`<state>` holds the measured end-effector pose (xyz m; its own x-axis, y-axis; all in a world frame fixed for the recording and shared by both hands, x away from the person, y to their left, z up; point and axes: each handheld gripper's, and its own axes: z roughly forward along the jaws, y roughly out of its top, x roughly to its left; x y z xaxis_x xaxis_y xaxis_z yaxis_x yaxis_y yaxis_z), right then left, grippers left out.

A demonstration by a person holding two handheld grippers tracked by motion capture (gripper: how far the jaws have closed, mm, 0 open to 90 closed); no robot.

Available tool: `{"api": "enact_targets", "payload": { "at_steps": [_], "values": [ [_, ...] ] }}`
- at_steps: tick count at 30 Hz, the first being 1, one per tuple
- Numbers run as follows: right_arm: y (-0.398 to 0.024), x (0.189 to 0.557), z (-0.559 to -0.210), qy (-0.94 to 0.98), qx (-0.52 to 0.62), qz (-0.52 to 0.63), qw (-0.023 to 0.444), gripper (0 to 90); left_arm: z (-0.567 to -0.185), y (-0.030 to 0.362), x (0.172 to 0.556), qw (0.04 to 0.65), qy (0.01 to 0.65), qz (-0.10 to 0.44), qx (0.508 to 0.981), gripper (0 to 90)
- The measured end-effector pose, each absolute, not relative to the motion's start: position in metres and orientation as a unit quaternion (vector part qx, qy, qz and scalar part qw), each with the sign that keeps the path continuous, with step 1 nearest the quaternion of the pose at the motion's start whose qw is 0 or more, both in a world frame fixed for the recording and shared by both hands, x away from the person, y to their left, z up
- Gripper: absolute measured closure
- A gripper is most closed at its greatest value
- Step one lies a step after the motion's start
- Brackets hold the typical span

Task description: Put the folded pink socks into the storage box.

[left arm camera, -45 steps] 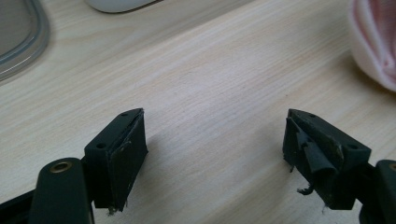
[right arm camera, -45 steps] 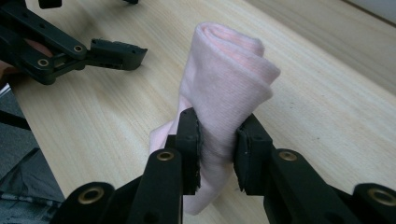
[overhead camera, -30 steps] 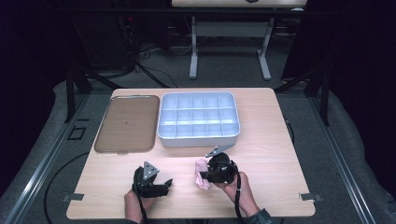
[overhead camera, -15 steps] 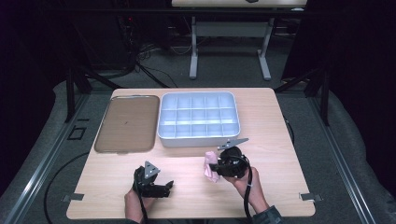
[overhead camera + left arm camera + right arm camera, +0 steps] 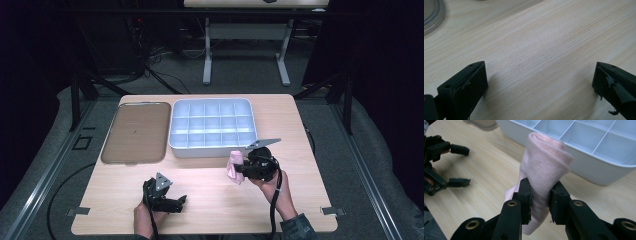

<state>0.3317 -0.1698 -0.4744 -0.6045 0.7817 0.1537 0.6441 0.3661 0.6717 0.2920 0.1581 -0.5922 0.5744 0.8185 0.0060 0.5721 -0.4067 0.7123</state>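
Right gripper (image 5: 539, 195) clamps a rolled pale-pink cloth (image 5: 544, 170) mid-length, its long axis upright, rolled end up and leaning toward the white plastic compartment tray (image 5: 212, 125) just beyond, loose end hanging over the table. Left gripper (image 5: 539, 82), jaws spread wide with nothing between them, sits low on the light wood-grain tabletop (image 5: 210, 200). A brown lid (image 5: 136, 132) lies left of the tray. Dark room, grey carpet; no readable writing.

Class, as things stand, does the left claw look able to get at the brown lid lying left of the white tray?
Probably yes: the left claw is open, holding nothing, and bare table lies between it and the brown lid.
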Motion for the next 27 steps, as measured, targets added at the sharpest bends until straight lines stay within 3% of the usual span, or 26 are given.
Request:
{"api": "enact_targets", "payload": {
  "at_steps": [27],
  "values": [
    [-0.187, 0.39, -0.44, 0.801, 0.454, 0.335, 0.201, 73.3, -0.592, 0.157, 0.292, 0.344, 0.421, 0.179, 0.82, 0.0]
  ]
}}
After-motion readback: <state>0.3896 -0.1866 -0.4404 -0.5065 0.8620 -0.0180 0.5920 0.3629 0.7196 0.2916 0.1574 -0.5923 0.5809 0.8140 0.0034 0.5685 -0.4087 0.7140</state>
